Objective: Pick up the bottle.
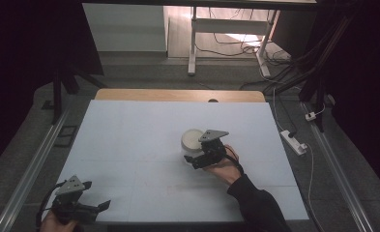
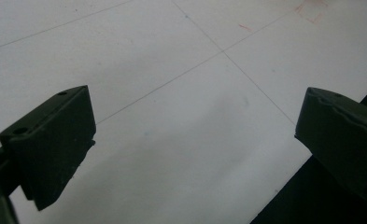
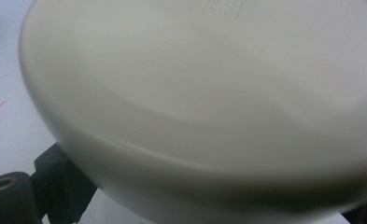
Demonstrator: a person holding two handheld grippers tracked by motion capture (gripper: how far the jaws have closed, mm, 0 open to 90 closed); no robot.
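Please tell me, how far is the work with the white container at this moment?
Done: the right gripper has reached the white container at mid-table. In hand: its jaws sit at either side of the container's base; whether they clamp it is unclear. Left: lifting or moving it. The left gripper waits open over the table.

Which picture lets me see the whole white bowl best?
The high view: the white bowl sits whole on the table, just beyond the right gripper. The right gripper view is so close that the bowl is a blurry white curve between the jaws. The left gripper view looks at bare table past the open left gripper.
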